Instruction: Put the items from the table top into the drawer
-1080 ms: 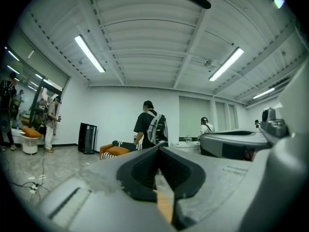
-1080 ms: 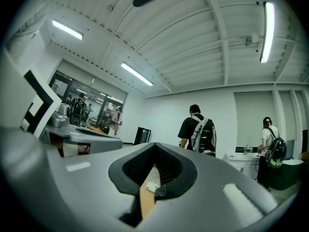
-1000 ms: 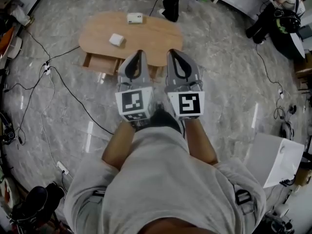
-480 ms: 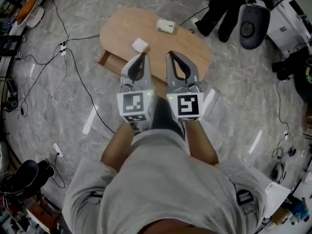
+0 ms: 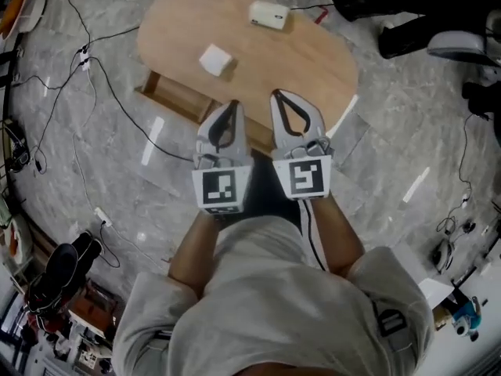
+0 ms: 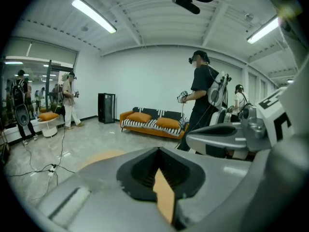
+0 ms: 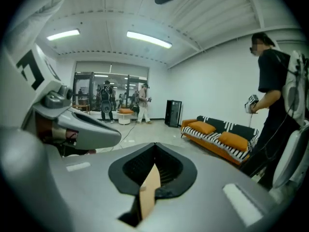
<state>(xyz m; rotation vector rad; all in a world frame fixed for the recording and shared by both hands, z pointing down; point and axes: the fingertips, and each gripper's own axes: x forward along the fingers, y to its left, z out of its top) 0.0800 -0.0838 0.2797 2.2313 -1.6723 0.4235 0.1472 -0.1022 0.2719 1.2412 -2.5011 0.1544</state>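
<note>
While both items remain on the oval wooden table [image 5: 313, 61], the person holds the two tongs side by side above its near edge, as seen from the head camera. The left gripper [image 5: 230, 108] is clenched with nothing in it, and its own view shows the two jaws meeting at the tip with only a sliver of tabletop visible through the gap behind. The right gripper [image 5: 280, 100] is likewise pressed closed and empty. A small white square box [image 5: 215, 59] lies on the table ahead of the left gripper's tip and a little to its left, clear of the jaws. A white rectangular item [image 5: 268, 14] sits farther off near the table's far edge, well apart from both tools. The wooden drawer [image 5: 176, 99] juts from under the table's near-left side, left of the left gripper. Black cables [image 5: 117, 108] trail over the marbled floor. In the gripper views, an orange sofa [image 6: 152, 122] stands against the far wall.
</note>
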